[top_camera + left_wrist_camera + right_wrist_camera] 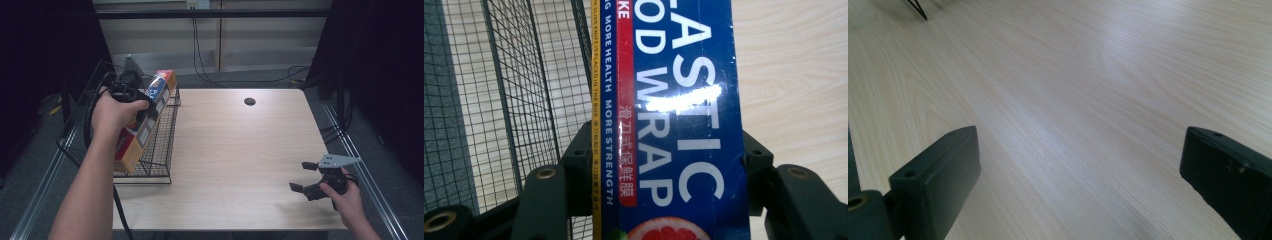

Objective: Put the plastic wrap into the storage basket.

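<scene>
One job seems half done on the bench point(240, 150): in the high view the wire basket point(159, 145) at its left edge has the long plastic food wrap box point(150, 112) lying tilted in it, near end low, far end poking above the rim. The left hand-held gripper point(137, 102) is clamped across the box's width, so whether it is going in or coming out I cannot tell. The right hand-held gripper point(306, 176) waits spread wide and empty over bare wood.

the box point(679, 125) reads "more health more strength" and, seemingly, "plastic food wrap".
</scene>
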Available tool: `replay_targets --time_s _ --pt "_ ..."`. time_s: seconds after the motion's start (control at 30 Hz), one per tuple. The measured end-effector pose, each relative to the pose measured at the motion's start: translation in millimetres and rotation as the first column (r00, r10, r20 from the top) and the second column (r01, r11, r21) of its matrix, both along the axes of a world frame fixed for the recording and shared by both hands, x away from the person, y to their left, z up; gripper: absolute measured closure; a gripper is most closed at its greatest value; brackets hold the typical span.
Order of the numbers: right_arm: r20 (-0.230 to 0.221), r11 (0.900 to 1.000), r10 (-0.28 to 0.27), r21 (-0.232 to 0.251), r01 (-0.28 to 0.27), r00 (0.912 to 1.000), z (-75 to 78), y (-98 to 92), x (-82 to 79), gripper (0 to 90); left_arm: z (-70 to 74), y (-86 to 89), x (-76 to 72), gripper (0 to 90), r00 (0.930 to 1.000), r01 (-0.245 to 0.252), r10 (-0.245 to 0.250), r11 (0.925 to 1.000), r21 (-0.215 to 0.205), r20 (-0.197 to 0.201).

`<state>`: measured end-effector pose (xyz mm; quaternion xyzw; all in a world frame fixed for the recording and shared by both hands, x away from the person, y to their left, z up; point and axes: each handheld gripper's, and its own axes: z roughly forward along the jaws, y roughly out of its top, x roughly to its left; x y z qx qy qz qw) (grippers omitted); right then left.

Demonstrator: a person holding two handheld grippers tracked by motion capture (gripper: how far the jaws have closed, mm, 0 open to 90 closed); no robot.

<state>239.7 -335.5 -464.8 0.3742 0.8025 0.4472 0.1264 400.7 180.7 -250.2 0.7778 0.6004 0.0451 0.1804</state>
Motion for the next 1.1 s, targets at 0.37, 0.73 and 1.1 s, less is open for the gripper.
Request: replay_targets --time_s 0.37,0.73,1.1 --pt "0.000 1.000 -0.004 0.000 0.004 1.0000 0.0 -0.7 -0.1 3.0 2.7 15.4 4.6 43.1 0.9987 -0.050 0.050 0.9988 -0.002 0.011" --pt "0.001 1.000 -0.007 -0.003 0.007 1.0000 0.4 -0.6 -0.1 3.0 8.1 28.3 7.9 43.2 0.9974 -0.070 0.069 0.9975 0.010 0.020" --pt "0.001 1.000 -0.006 -0.007 0.006 1.0000 0.8 -0.4 -0.1 3.1 11.9 36.3 11.2 43.3 0.9957 -0.092 0.092 0.9958 0.004 0.014"
